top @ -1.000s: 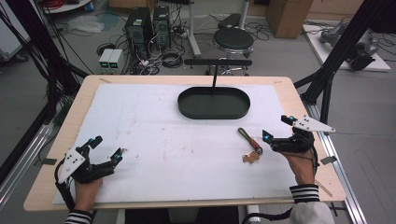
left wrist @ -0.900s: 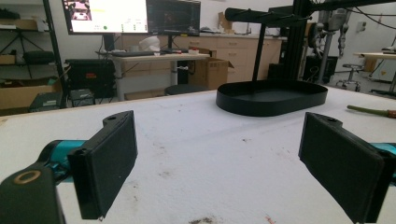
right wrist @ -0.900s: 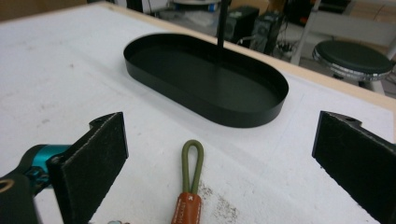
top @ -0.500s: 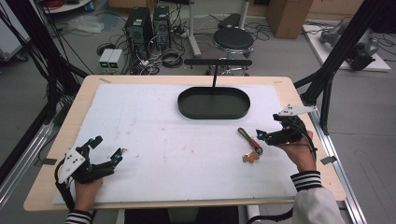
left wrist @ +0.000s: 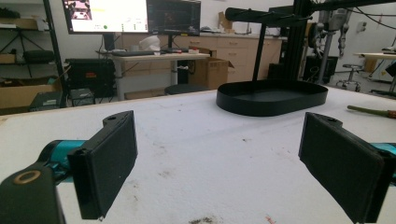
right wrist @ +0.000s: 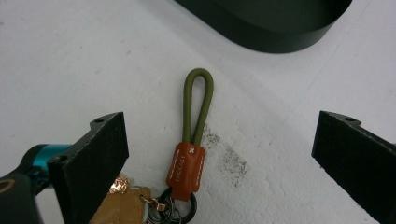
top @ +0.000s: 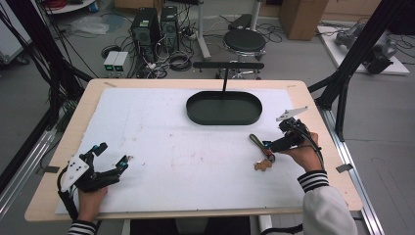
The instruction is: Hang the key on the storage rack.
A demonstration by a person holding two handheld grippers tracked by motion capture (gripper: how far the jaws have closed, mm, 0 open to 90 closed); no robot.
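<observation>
We hold our right gripper (top: 268,145) over the keychain (right wrist: 191,140) on the white mat (top: 171,147), jaws spread wide either side of its green loop; our left gripper (top: 111,157) rests apart, jaws wide too

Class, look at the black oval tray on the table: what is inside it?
In the high view the black tray shows a bare dark floor, with nothing lying in it. In the left gripper view its near wall hides the floor. The keychain lies outside it, on the white mat.
</observation>
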